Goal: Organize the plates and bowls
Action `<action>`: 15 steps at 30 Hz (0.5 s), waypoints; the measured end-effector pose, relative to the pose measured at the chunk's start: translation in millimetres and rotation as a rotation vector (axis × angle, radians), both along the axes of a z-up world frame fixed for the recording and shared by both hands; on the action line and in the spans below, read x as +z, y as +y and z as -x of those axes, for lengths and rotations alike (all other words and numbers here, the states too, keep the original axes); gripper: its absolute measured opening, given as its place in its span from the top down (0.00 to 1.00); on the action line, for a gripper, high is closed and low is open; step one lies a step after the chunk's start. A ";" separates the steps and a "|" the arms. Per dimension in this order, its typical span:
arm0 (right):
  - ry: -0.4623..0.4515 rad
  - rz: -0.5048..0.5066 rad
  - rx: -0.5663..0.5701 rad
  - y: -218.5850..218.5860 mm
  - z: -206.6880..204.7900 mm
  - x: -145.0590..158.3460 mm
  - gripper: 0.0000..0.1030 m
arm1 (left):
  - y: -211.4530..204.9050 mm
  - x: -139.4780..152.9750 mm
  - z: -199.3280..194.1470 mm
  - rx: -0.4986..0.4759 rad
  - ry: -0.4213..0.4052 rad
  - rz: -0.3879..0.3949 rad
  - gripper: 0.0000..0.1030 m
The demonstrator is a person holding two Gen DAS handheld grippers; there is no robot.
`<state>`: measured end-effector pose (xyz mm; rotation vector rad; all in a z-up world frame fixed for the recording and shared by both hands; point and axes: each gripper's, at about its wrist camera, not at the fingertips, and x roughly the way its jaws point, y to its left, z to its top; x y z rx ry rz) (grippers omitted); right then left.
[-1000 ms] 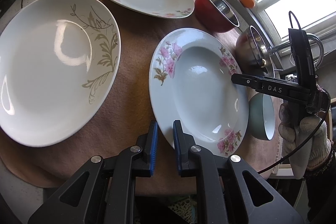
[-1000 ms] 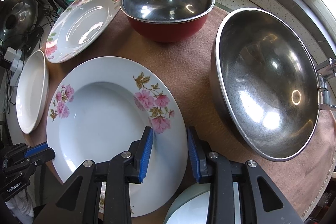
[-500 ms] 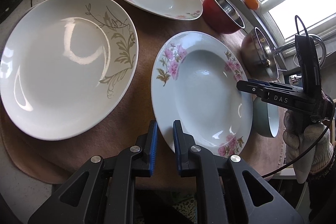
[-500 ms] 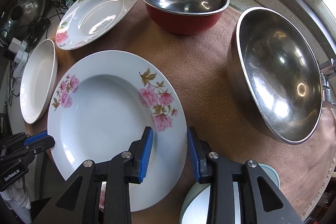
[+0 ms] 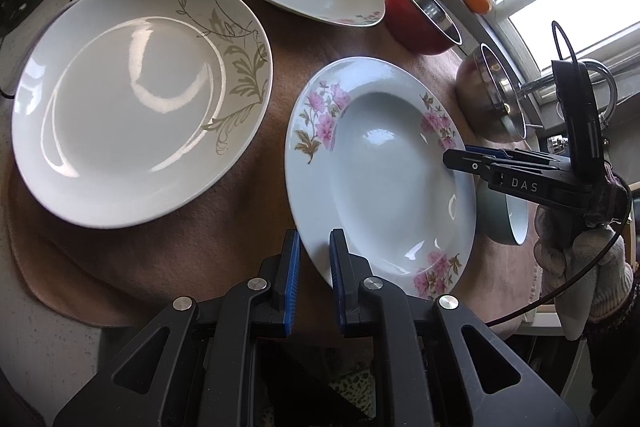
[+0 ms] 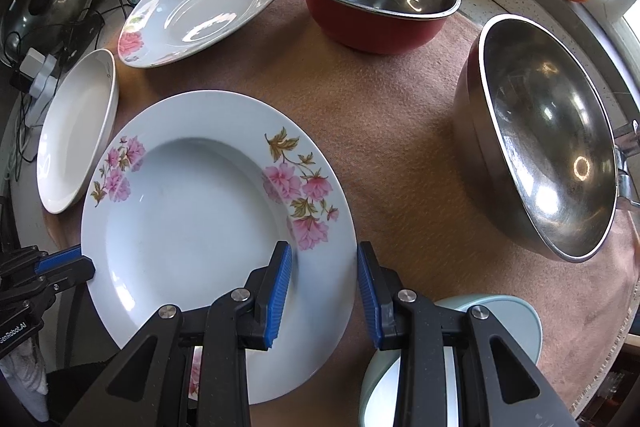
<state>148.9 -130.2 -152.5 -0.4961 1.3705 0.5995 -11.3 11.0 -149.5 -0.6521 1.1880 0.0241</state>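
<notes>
Straddling opposite rims of the pink-flowered soup plate (image 6: 208, 211), both tongs stood unclenched. Left tongs (image 5: 314, 259) bracketed its lower-left edge; right tongs (image 6: 324, 283) its lower-right.

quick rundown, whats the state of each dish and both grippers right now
pink-flower deep plate: upright, empty
leaf-pattern plate: upright, empty
rose plate: upright, empty
red bowl: upright, empty
steel bowl: tilted, empty
left gripper: open
right gripper: open, straddling the deep plate's rim

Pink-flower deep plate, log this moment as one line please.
deep plate: on mat, not lifted | right gripper: open, straddling its rim | left gripper: open at opposite rim
</notes>
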 end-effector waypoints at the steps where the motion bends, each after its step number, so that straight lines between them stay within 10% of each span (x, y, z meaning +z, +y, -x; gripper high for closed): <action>1: -0.002 0.005 0.004 1.6 1.3 -1.3 0.70 | -1.3 0.3 1.3 -0.005 0.000 0.000 0.88; 15: -0.020 0.022 0.027 11.7 7.5 -6.7 0.70 | -10.9 -2.7 11.5 -0.042 0.019 0.014 0.88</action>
